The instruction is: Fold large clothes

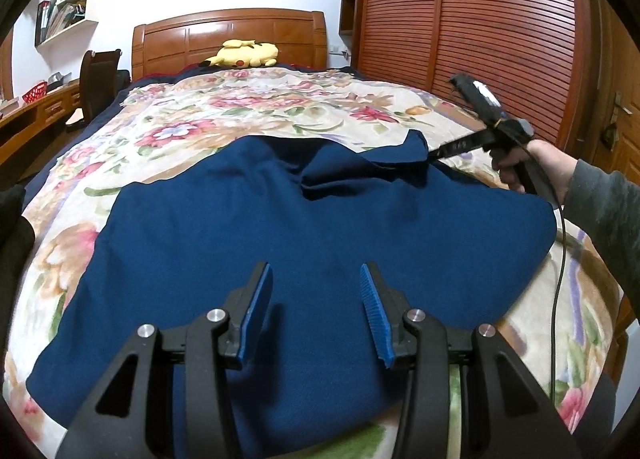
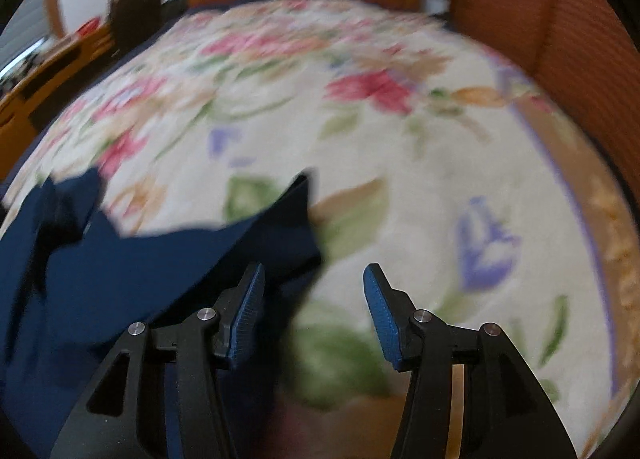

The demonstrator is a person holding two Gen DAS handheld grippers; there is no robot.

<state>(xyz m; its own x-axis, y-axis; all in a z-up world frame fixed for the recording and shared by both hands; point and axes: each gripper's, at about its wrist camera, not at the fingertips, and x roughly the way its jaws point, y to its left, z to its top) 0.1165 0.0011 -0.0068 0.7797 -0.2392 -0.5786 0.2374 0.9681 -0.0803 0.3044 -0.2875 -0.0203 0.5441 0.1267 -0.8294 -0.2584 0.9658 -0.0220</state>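
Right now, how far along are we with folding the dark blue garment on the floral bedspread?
Early. Done: the dark blue garment lies spread on the floral bedspread, one far corner flipped inward, bunching near the middle. In hand: nothing. The left gripper hovers open over the cloth; the right gripper is open at the garment's far right corner, no fabric pinched. Left: the main folds; no neat rectangle yet.

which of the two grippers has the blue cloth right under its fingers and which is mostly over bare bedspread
The left gripper hangs over the blue garment, cloth under both fingers. The right gripper is at its corner, mostly over the floral bedspread.
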